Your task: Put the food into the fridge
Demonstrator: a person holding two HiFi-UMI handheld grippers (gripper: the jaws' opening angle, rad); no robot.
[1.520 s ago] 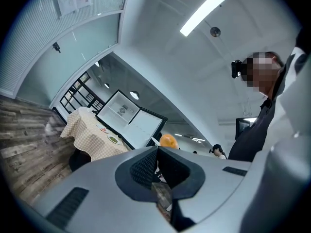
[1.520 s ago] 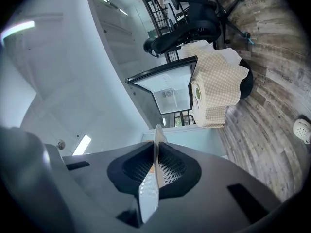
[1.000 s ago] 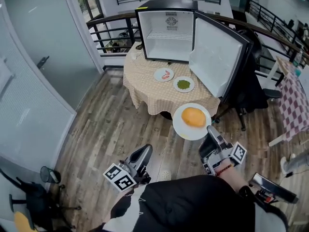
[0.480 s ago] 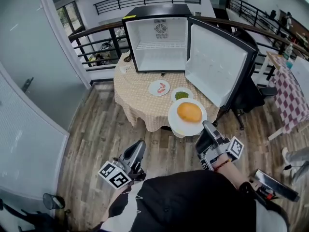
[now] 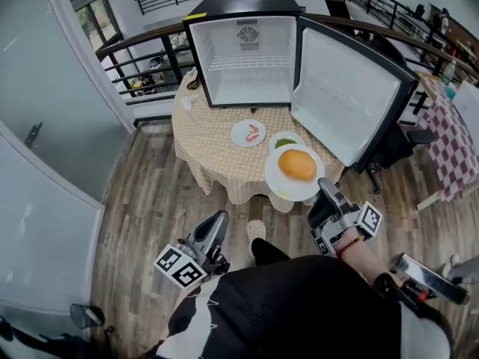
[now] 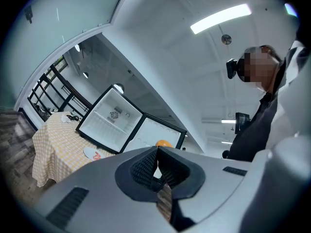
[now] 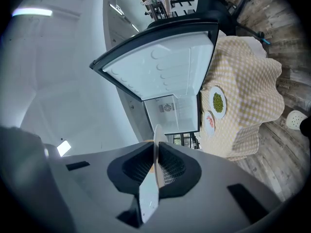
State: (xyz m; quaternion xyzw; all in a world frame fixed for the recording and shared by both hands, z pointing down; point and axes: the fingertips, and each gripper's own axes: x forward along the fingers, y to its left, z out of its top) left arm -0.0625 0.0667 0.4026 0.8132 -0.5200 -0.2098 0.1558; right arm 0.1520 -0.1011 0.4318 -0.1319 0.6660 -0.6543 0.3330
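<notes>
White plate in right gripper

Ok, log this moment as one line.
right gripper: shut on plate rim, orange food aboard | left gripper: shut, empty | fridge: door open, inside bare | table: two plates of food on it

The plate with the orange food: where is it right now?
Head view, right of centre: the plate hangs over the table's near edge, rim pinched in the right gripper's tongs, just in front of the plate of greens.
</notes>
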